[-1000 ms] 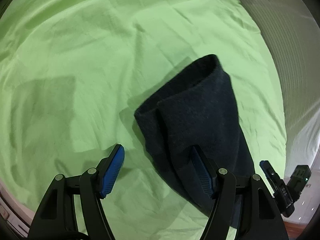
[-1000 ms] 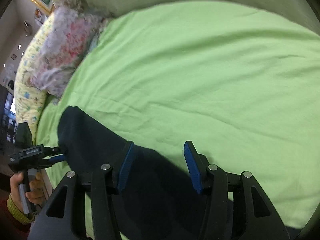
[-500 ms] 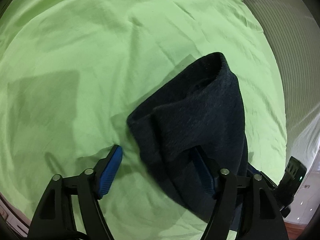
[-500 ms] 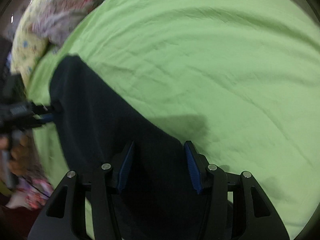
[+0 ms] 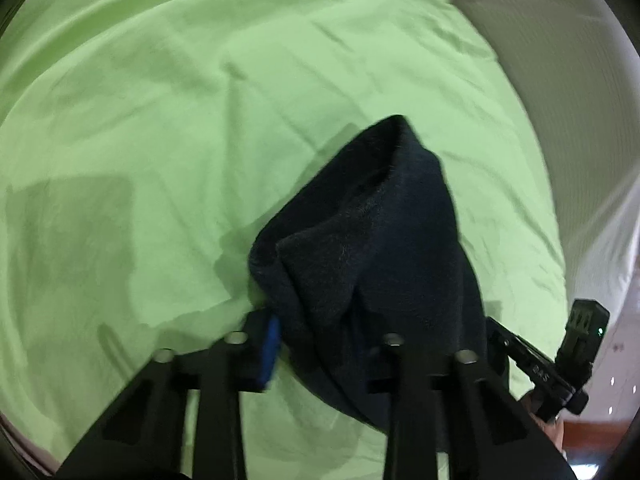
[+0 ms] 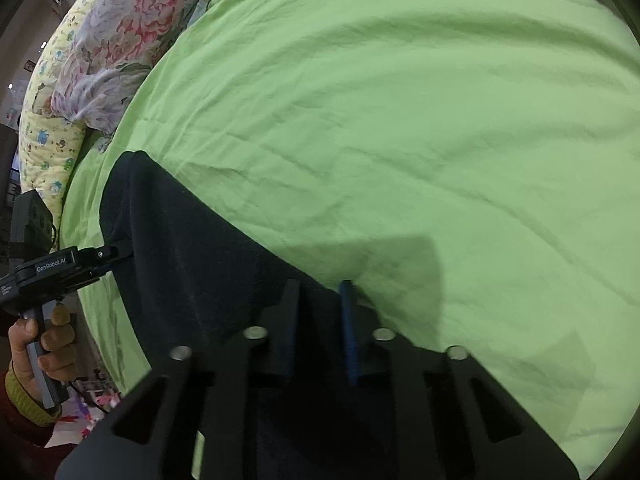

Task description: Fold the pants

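Now both your grippers have just been closing on the pants (image 5: 372,248), and each one pinches dark cloth between its blue pads. The left gripper (image 5: 320,336) bites the bunched edge at about 6 o'clock in its own view, with the fabric rising toward 12 o'clock over the green sheet (image 5: 160,120). The right gripper (image 6: 316,320) holds the other end, low in its view, where the pants lie as a dark band running toward 10 o'clock. There your left hand (image 6: 40,344) shows at 8 o'clock, near the floral pillow (image 6: 120,40). I think the step is to lift both ends and carry them over for a fold. For doing it well, check that every layer sits inside each pinch, raise both hands together at the same height, and keep light tension so the cloth does not sag or twist. One thin layer could slip out, so move slowly.
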A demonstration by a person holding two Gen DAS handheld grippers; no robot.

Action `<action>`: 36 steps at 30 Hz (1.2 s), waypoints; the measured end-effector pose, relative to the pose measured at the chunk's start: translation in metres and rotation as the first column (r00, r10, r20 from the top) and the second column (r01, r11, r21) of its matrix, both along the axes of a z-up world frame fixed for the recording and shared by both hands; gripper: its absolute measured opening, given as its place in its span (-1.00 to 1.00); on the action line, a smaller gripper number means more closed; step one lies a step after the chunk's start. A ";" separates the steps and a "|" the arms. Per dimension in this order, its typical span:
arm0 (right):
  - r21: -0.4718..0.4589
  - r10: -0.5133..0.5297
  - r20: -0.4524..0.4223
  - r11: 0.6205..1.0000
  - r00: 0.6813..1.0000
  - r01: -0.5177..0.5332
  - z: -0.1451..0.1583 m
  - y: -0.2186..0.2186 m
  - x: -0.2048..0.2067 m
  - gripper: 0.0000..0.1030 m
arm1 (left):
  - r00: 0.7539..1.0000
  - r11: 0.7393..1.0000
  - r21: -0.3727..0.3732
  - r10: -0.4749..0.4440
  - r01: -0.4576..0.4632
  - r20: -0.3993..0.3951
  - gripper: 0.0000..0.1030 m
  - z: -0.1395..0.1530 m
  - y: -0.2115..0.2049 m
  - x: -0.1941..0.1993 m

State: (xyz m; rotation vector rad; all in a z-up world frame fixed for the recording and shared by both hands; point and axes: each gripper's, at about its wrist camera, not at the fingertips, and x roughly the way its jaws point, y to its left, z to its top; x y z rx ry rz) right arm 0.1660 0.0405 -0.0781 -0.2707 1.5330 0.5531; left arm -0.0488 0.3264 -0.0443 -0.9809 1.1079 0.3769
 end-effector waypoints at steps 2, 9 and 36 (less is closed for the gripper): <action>0.019 0.008 0.050 1.000 0.999 -0.009 0.015 0.001 -0.004 -0.75 | 0.996 1.000 -0.023 -0.009 0.011 0.094 -0.67 0.012 0.002 -0.010; 0.172 -0.019 0.221 0.985 0.975 -0.019 0.076 -0.009 -0.019 -0.89 | 0.898 0.991 -0.009 -0.114 0.130 0.426 -0.68 0.067 0.000 -0.052; -0.084 -0.138 0.372 0.980 0.918 0.181 0.066 -0.025 -0.021 -0.82 | 0.944 0.874 0.377 -0.329 0.307 -0.005 -0.15 0.042 -0.007 -0.029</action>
